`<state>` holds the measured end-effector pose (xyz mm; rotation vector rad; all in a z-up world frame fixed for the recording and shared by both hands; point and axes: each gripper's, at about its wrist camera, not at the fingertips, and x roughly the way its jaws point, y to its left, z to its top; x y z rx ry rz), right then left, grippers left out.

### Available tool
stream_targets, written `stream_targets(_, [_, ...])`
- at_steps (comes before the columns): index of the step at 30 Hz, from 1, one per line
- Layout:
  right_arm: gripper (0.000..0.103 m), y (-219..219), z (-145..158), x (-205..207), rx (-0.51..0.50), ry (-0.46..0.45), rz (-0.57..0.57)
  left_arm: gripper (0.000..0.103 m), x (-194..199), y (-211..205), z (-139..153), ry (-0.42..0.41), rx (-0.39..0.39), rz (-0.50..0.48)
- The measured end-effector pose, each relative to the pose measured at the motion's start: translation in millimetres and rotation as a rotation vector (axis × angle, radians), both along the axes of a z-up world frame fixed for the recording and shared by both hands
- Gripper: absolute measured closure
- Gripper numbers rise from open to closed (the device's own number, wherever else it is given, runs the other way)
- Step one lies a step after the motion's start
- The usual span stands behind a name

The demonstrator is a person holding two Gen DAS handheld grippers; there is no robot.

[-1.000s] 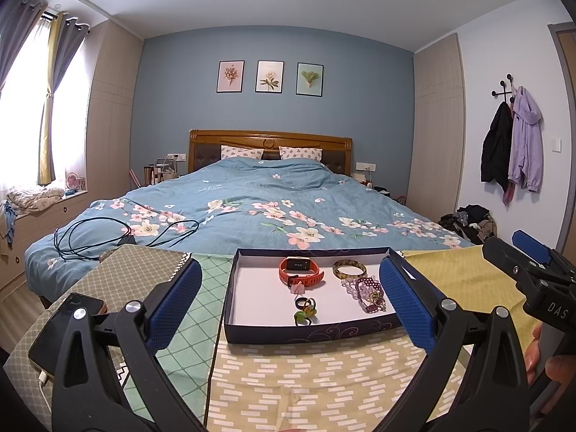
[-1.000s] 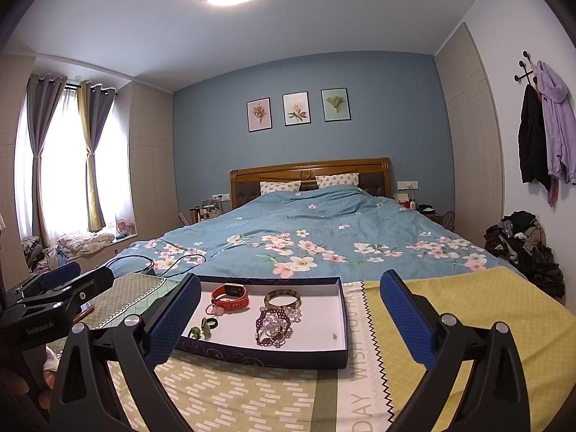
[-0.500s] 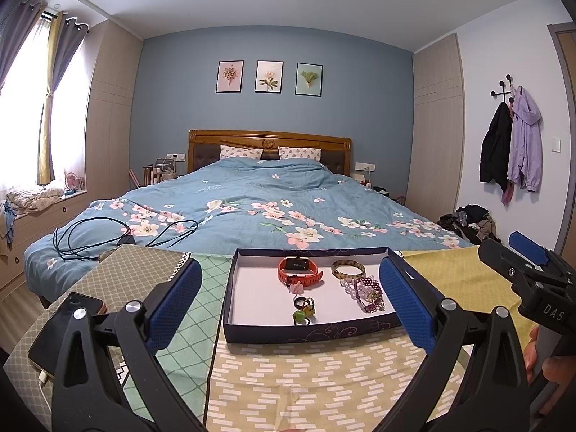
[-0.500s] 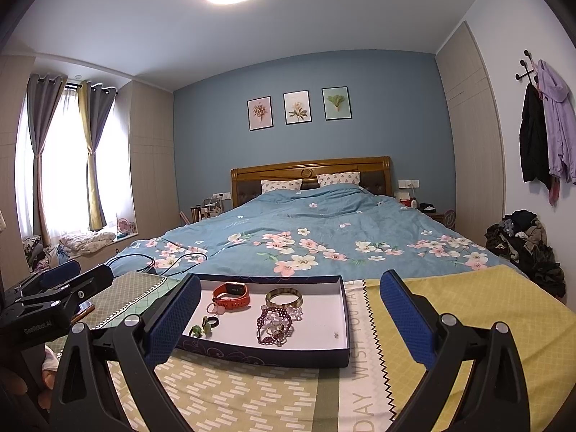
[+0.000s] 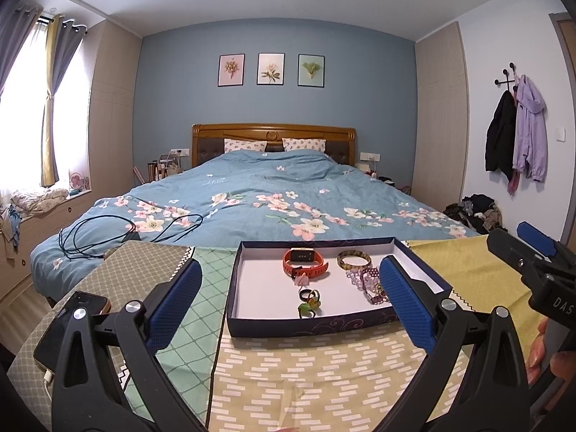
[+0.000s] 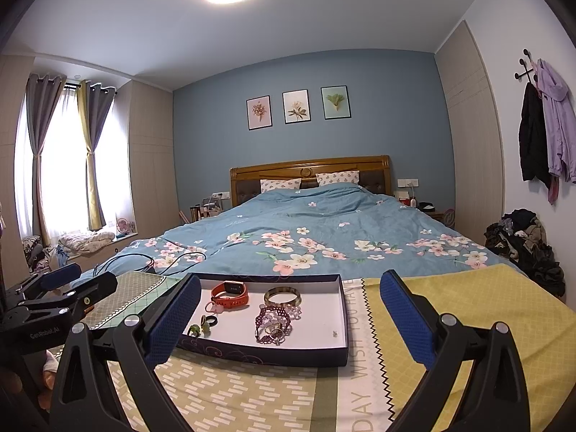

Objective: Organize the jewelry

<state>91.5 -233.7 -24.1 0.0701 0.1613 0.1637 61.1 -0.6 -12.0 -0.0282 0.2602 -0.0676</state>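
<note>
A shallow dark-blue tray (image 5: 306, 327) (image 6: 262, 354) with a white floor lies on patterned cloths at the foot of the bed. It holds an orange watch (image 5: 304, 262) (image 6: 230, 293), a gold bangle (image 5: 354, 260) (image 6: 282, 297), a purple bead bracelet (image 5: 370, 282) (image 6: 273, 322), dark and green rings (image 5: 309, 300) (image 6: 203, 325) and a small pink piece (image 5: 301, 280). My left gripper (image 5: 289, 304) is open and empty, short of the tray. My right gripper (image 6: 288, 318) is open and empty, its left finger over the tray's left edge.
A phone (image 5: 68, 327) with a cable lies on the grey cloth at the left. Black cables (image 5: 118, 232) trail on the blue floral bedspread (image 5: 288, 198). A yellow cloth (image 6: 468, 309) covers the right side. Clothes are piled on the floor at the right (image 6: 525, 244).
Both views have shifted only slightly. Nothing in the tray has moved, and both grippers stay open.
</note>
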Motion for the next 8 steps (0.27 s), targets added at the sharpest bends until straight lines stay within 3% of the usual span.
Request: stream_targets(8, [0.007,-12,-3,6,-0.03,0.047,0.0,0.006,17,14,-10,0.09,-0.052,-0.021])
